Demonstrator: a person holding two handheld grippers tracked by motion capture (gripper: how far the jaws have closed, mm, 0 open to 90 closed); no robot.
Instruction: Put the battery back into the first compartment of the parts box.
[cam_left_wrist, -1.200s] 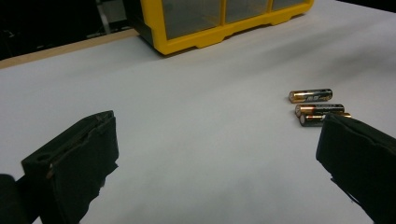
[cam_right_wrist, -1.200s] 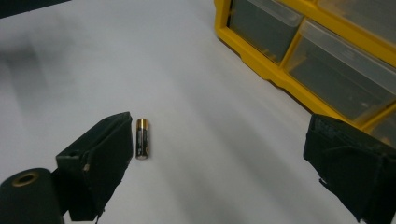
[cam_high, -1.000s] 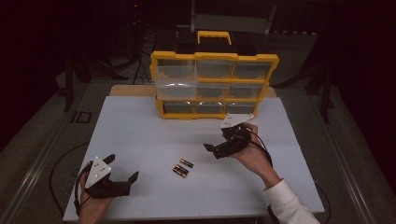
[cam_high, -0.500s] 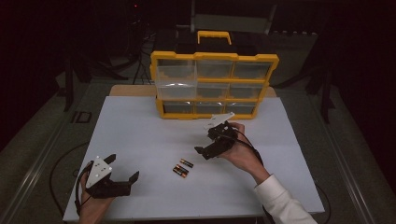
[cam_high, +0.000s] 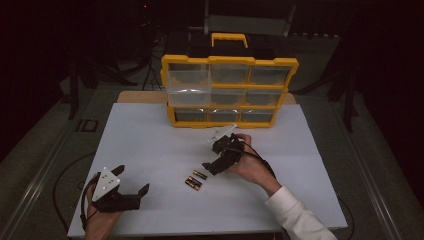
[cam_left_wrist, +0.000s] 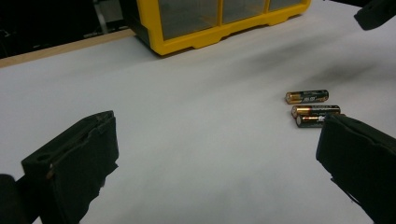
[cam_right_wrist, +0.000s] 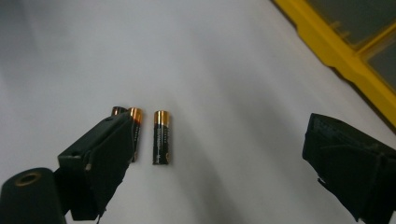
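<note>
Both pairs of my jaws stand apart with nothing between them: my right gripper (cam_high: 214, 165) hangs just above the batteries (cam_high: 195, 179), my left gripper (cam_high: 131, 188) sits low near the front left corner of the table (cam_high: 150, 145), well apart from them.

Around me the white table is wide and bare. Open surface runs from the front edge up to the organizer, and on both sides of the batteries. My left hand (cam_high: 100, 220) is close to the front edge; a strip of wood shows along the far edge behind the white top.

At the far middle stands the yellow organizer (cam_high: 229, 92) with a black handle on top and clear-fronted drawers in rows. I cannot tell what the drawers hold.

In my right gripper view three batteries lie side by side, one (cam_right_wrist: 160, 137) in plain sight, two partly behind my left-hand jaw. In my left gripper view they (cam_left_wrist: 312, 108) lie just off my right-hand jaw.
</note>
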